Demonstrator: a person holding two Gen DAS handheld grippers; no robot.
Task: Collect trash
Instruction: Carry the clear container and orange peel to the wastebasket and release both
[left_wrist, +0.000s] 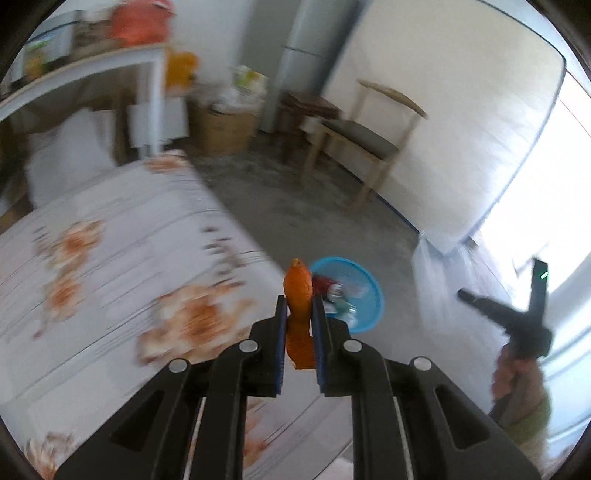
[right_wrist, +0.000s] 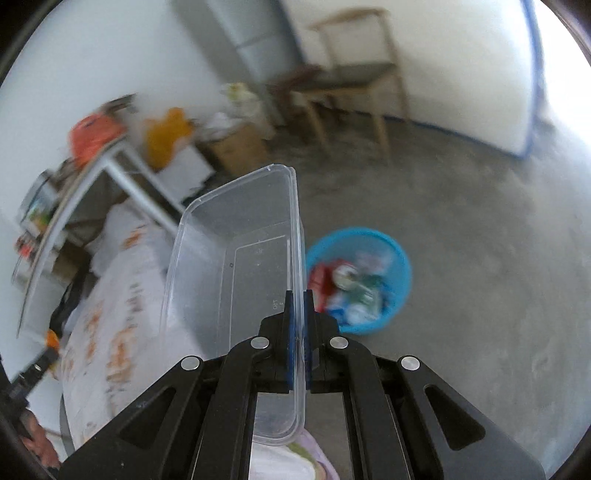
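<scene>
My left gripper (left_wrist: 298, 306) is shut on a piece of orange peel (left_wrist: 297, 291), which sticks up past the fingertips at the table's edge. Just beyond it on the floor stands a blue trash basket (left_wrist: 369, 291) with cans and wrappers inside. My right gripper (right_wrist: 298, 306) is shut on the rim of a clear plastic food container (right_wrist: 236, 258), held on its side and empty. In the right wrist view the blue trash basket (right_wrist: 400, 266) stands on the floor to the right of the container. The right gripper (left_wrist: 469, 295) also shows at the right of the left wrist view.
A table with a flowered cloth (left_wrist: 110, 258) fills the left. A wooden chair (left_wrist: 365, 140) stands by the far wall, next to a grey fridge (left_wrist: 306, 55) and a cardboard box (left_wrist: 225, 129). A cluttered white shelf (left_wrist: 92, 70) is at the back left. Bare concrete floor (right_wrist: 480, 221) surrounds the basket.
</scene>
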